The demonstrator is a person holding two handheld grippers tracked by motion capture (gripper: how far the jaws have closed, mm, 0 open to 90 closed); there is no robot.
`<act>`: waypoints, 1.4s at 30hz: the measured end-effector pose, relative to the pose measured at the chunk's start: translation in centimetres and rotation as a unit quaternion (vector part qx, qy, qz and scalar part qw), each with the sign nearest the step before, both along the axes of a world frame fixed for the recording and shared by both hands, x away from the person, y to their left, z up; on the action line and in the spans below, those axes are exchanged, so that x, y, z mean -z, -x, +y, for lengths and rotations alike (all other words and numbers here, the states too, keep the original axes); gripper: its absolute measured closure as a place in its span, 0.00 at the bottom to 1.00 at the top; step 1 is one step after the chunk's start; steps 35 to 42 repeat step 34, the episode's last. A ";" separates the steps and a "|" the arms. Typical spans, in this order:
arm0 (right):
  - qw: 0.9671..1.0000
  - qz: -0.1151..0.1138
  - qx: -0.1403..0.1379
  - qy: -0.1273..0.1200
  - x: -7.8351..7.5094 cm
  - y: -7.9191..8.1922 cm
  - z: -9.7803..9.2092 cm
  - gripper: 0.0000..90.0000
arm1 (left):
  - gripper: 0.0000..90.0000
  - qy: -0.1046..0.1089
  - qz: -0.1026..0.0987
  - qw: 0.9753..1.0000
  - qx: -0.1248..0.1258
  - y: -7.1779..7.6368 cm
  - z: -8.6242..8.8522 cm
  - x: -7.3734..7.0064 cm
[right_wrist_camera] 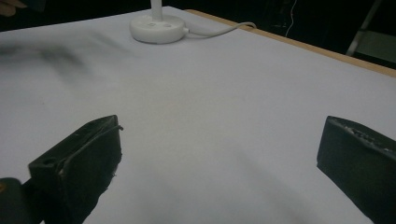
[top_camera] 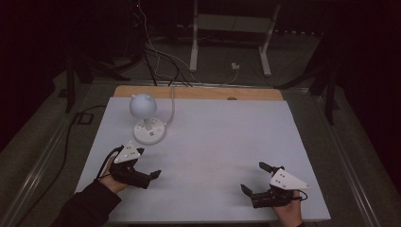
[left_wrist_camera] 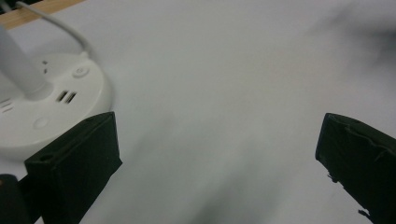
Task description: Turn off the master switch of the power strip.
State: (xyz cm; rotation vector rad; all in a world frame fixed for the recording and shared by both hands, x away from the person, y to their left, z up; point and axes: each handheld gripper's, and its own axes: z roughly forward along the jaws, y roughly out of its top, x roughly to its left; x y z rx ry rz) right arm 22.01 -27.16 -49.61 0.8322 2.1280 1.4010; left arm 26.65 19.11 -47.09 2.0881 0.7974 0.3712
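On the desk (top_camera: pixel 213 142), a white lamp (top_camera: pixel 144 109) stands at the far left on its round base (top_camera: pixel 150 131), its cord (top_camera: pixel 171 106) running toward the wooden back edge. My left gripper (top_camera: pixel 150 163) rests just in front of that base, jaws spread wide and holding nothing; in the left gripper view the base (left_wrist_camera: pixel 46 107) lies close beside one jaw. My right gripper (top_camera: pixel 255 178) sits near the front right, well apart from the lamp, likewise wide open and empty.
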 end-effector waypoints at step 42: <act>1.000 0.002 -0.004 0.002 0.0 0.0 0.1 0.00 | 0.00 -0.015 -0.008 0.999 -0.042 2.6 3.5 4.2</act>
